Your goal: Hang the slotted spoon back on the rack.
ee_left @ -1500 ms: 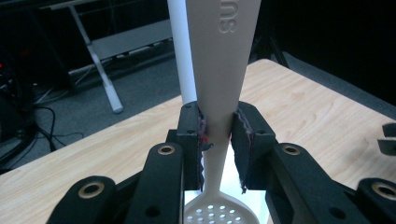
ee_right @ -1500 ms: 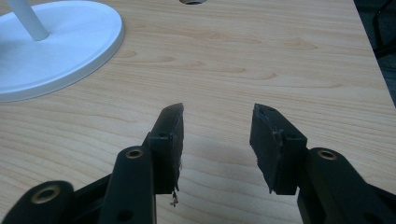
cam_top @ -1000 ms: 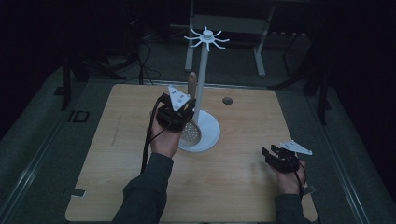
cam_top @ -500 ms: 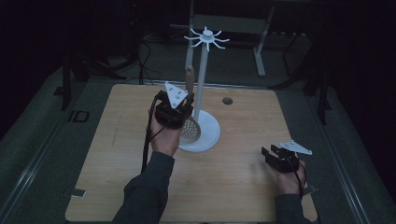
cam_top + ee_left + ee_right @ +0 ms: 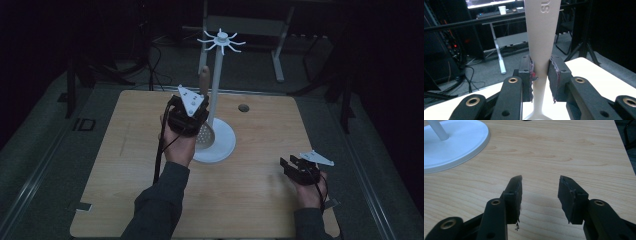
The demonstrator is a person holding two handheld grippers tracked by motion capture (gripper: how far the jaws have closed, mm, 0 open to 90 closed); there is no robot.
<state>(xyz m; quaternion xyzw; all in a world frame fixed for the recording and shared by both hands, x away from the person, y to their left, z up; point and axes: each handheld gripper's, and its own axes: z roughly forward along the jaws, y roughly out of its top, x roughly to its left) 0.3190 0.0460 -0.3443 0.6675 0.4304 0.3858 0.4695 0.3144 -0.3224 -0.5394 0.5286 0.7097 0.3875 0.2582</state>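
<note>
I have the left tool [image 5: 541,75] clamped on the slotted spoon [image 5: 204,131], both pads pressing the narrow neck of its pale handle. In the high view the spoon stands nearly upright beside the pole of the white hook stand [image 5: 218,100]: perforated bowl low, over the stand's round base, wooden handle end pointing up. That long axis, close to vertical and close to parallel with the pole, governs the coming move as I judge it. The hook crown [image 5: 221,40] sits well above the handle end, so the spoon must travel upward along the pole to reach a hook.

The left tool is the nearer one, just beside the pole. The right tool [image 5: 541,192] rests low over the desk [image 5: 260,205] near its right front corner, well apart from the stand, jaws spread with nothing between them.

Legible writing: raised letters "SU" on the spoon handle in the left gripper view; the rest is cut off. A marking reading "ID" lies on the floor left of the desk.
</note>
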